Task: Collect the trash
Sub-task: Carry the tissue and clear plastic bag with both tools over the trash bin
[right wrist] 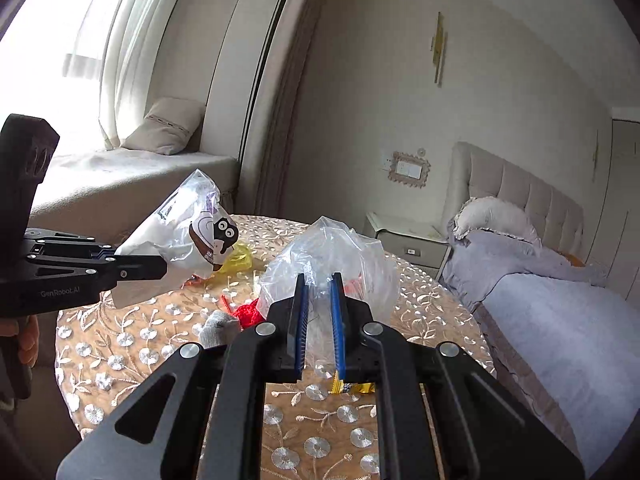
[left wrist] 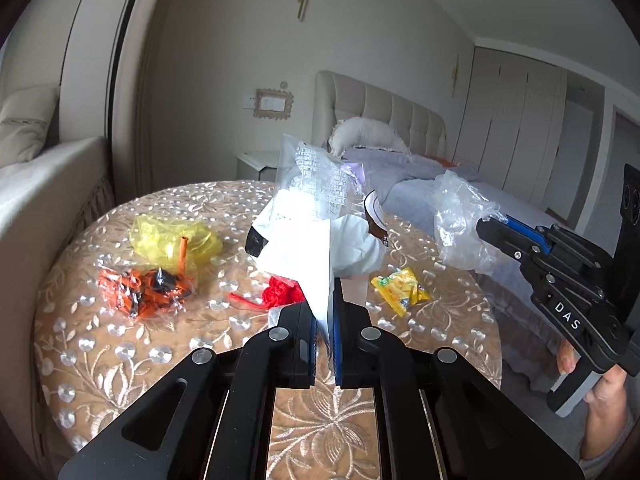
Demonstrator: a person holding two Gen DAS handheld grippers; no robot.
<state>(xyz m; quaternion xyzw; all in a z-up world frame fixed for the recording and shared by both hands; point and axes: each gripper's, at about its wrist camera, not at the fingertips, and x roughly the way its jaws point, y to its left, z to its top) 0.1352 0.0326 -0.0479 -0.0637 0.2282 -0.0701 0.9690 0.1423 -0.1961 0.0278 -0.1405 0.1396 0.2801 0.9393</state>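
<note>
My left gripper (left wrist: 325, 312) is shut on a white plastic bag with a cartoon print (left wrist: 316, 236) and holds it above the round table (left wrist: 120, 344); the bag also shows in the right wrist view (right wrist: 180, 240). My right gripper (right wrist: 320, 292) is shut on a crumpled clear plastic bag (right wrist: 332, 264), seen at the right of the left wrist view (left wrist: 460, 224). On the table lie a yellow plastic bag (left wrist: 172, 240), an orange and black wrapper (left wrist: 144, 288), red string (left wrist: 280, 292) and a yellow snack packet (left wrist: 402, 290).
A grey-white glove (right wrist: 218, 330) lies on the table by the red string (right wrist: 246, 314). A bed with lilac bedding (right wrist: 560, 320) stands to the right, a nightstand (right wrist: 404, 236) behind, and a window seat with a cushion (right wrist: 132, 176) to the left.
</note>
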